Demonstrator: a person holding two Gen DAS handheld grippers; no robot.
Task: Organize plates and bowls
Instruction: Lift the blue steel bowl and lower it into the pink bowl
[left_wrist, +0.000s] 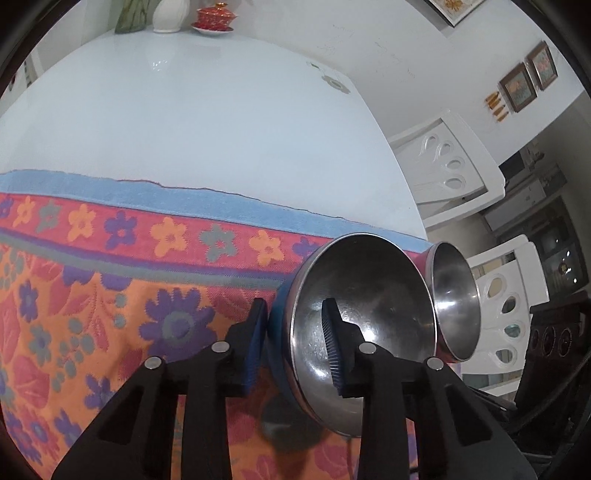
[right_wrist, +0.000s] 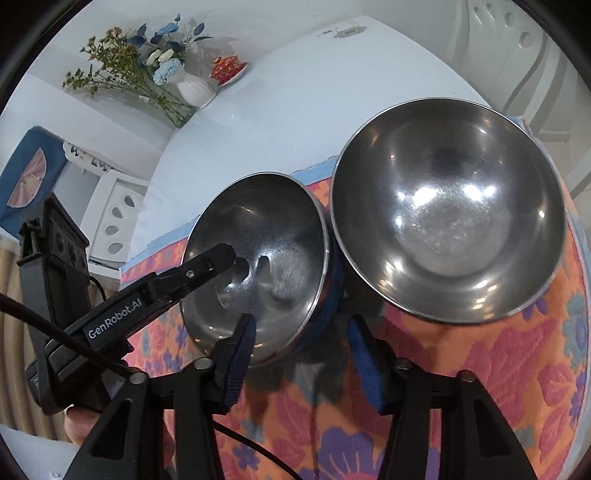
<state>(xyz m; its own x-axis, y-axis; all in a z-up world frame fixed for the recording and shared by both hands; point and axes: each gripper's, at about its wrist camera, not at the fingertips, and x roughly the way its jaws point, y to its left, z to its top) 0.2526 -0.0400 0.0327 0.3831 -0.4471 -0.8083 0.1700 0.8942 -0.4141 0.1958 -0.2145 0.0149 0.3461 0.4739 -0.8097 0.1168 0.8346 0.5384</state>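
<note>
blue-sided steel bowl (left_wrist: 369, 314): round, polished steel inside, blue outer wall, thin bright rim; tipped up on its edge on the floral cloth near the table's right side; nothing in it but the gripper finger.
left gripper (left_wrist: 295, 347): jaws narrowed across the blue-sided steel bowl's wall, one black ribbed finger inside, the blue-padded one on the outer wall; grip looks closed on it, seen from the right wrist view too (right_wrist: 221, 258).
red-sided steel bowl (left_wrist: 452, 306): smaller-looking in the left view, steel inside, reddish outside; sits just beside the blue-sided bowl, rims touching or nearly so; empty, scuffed dull patch at its base (right_wrist: 447, 229).
right gripper (right_wrist: 303, 350): jaws spread wide, blue ribbed pads, nothing between them; hovers over the cloth in front of both bowls.
floral cloth (left_wrist: 110, 295): woven, orange and red with purple flowers, light blue border; under both bowls.
table (left_wrist: 203, 118): glossy white, rounded edge.
far end of table: white ribbed vase (right_wrist: 195, 90) with blue and white flowers; red lidded cup on saucer (left_wrist: 214, 18).
chairs (left_wrist: 447, 170): white, teardrop cutouts, right of the table.
</note>
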